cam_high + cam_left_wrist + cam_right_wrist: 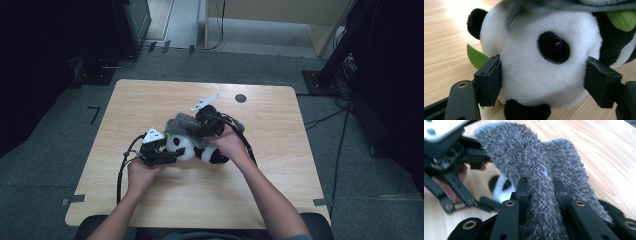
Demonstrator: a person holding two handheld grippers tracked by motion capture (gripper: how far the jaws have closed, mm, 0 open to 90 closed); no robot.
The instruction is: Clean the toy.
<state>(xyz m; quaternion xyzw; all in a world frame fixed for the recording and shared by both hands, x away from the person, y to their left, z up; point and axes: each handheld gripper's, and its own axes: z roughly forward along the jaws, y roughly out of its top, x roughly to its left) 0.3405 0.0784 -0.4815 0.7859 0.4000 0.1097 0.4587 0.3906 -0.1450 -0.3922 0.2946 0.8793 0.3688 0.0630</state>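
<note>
Pale wood tabletop [150, 100] on grey carpet [45, 145], dark equipment stands around it. At its middle, the left gripper [542, 80] has its jaws spread wide and pressed against both sides of the panda plush's white head [536, 70]. Just above, the right gripper [540, 192] pinches the fuzzy grey cloth [531, 162] tight, draping it over the panda.

Left claw [542, 82] clamping panda plush [536, 67] head, wooden table [444, 42]
</note>
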